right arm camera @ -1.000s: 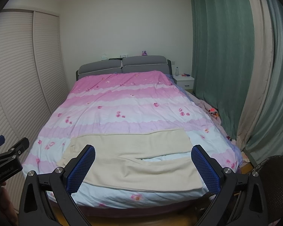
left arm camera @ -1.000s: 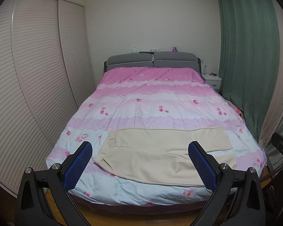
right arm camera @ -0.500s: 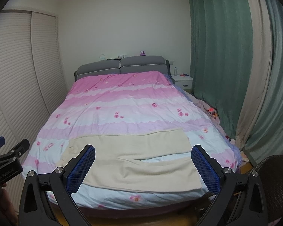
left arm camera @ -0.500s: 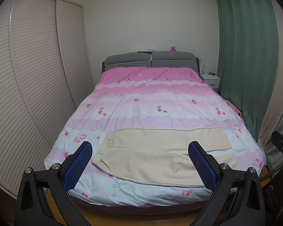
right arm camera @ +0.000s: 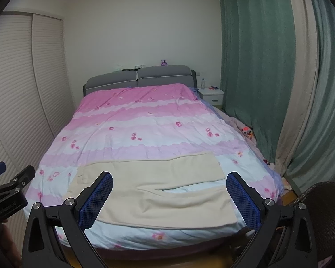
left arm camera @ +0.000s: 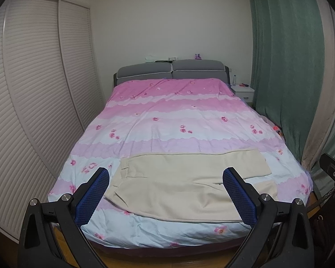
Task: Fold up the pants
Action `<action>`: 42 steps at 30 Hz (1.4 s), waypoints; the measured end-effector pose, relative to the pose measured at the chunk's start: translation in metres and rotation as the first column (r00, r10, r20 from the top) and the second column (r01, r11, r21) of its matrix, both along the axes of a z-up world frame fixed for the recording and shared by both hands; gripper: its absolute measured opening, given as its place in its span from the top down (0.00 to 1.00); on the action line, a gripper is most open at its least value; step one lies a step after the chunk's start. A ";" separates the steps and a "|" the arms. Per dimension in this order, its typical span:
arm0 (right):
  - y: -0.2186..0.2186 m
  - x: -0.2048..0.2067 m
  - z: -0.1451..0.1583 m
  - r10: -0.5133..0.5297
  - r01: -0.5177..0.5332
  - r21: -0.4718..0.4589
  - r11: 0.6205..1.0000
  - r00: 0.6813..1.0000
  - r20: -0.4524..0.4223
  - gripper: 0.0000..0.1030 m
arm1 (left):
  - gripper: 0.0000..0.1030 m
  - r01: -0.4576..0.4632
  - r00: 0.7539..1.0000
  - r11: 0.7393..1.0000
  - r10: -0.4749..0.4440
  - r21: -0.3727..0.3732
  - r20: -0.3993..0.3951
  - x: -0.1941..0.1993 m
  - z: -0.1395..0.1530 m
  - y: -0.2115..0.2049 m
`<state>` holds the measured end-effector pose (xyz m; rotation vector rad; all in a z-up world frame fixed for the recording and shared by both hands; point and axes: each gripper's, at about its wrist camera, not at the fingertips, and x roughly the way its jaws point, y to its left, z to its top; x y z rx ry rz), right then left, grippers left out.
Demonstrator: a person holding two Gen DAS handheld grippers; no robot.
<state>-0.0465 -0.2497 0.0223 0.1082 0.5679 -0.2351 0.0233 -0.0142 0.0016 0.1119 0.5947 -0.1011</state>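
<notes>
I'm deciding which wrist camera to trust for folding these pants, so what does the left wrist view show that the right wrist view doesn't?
Only the left wrist view shows the pants' waistband end clearly, at their left, and a sliver of the right gripper at its right edge. Only the right wrist view shows the gap between the two legs plainly, a dark round object at lower right, and part of the left gripper at its left edge. Both show the beige pants laid flat across the foot of the bed, the wardrobe, the green curtains, and open jaws holding nothing.
</notes>
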 end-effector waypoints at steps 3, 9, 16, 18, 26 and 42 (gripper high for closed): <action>0.004 0.003 0.000 -0.015 0.015 -0.002 1.000 1.000 0.000 0.00 | 0.00 0.010 1.000 1.000 -0.010 -0.003 0.004 0.005 -0.001 0.003; 0.007 0.006 -0.001 -0.040 0.040 -0.005 0.999 0.999 0.008 0.00 | 0.00 0.029 1.000 1.000 -0.029 0.002 0.004 0.016 -0.004 0.012; 0.009 0.012 -0.005 -0.060 0.060 0.007 0.998 0.998 -0.005 0.00 | 0.00 0.049 0.999 0.998 -0.049 0.038 0.002 0.030 -0.010 0.009; 0.004 0.015 -0.008 -0.071 0.072 0.018 0.997 0.997 -0.017 0.00 | 0.00 0.057 0.998 0.998 -0.057 0.038 -0.002 0.035 -0.010 0.003; -0.039 0.034 -0.012 -0.120 0.120 0.021 0.993 0.992 -0.026 0.00 | 0.00 0.071 0.997 0.996 -0.073 0.051 0.026 0.069 -0.003 -0.044; -0.224 0.176 -0.057 0.054 -0.054 -0.011 0.998 0.997 -0.060 0.00 | 0.00 -0.026 1.000 0.996 0.027 0.083 -0.010 0.200 -0.057 -0.251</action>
